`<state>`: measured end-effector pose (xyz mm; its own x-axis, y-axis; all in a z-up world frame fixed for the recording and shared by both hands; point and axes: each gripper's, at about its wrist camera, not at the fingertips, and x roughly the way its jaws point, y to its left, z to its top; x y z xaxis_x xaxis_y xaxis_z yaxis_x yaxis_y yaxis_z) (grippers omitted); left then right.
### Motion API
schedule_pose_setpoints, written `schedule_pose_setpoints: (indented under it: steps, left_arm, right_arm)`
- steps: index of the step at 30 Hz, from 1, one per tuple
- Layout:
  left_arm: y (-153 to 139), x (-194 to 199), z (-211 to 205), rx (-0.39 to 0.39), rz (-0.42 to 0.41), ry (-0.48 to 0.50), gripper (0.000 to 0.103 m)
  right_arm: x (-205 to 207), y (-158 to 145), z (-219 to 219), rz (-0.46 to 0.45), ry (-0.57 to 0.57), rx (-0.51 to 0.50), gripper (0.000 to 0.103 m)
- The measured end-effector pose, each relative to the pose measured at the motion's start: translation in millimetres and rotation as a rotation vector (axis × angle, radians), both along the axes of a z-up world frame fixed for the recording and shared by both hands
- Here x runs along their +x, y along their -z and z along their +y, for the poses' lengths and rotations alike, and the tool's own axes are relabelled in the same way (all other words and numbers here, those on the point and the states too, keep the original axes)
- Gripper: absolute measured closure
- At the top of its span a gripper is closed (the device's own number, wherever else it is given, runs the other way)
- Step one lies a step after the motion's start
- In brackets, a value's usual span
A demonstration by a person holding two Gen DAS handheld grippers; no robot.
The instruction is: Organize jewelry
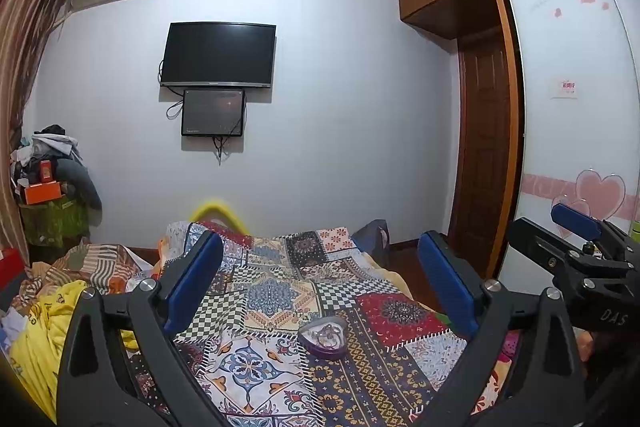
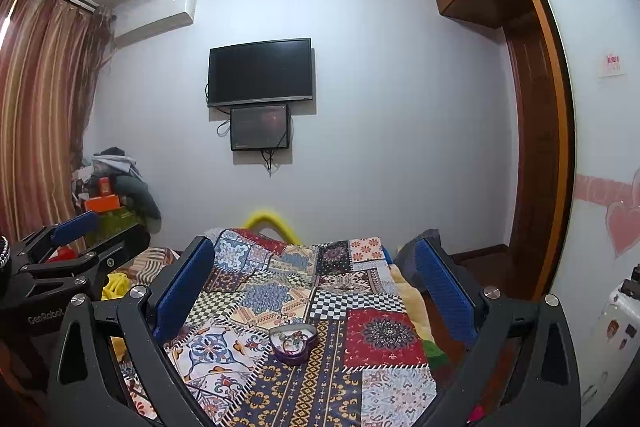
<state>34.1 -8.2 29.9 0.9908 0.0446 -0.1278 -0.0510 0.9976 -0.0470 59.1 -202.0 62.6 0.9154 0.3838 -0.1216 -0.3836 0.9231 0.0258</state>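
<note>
Blue-padded fingers of the left gripper stand spread wide with nothing between them. The right gripper is likewise wide apart and grips nothing; it also shows at the right edge of the left view. Just beyond both, a purple heart-shaped box lies open on the patchwork quilt, with jewelry heaped inside. Yellow cloth is bunched to the left. On the far wall hang a TV and a smaller screen just below it.
</note>
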Motion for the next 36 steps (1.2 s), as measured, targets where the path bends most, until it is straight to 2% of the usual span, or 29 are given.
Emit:
schedule_pose_setpoints:
  steps: [36]
  left_arm:
    - [9.3,13.5,3.4,-0.028,0.042,0.010,0.002]
  right_arm:
    - [4.5,-1.1,4.0,0.043,-0.009,-0.012,0.003]
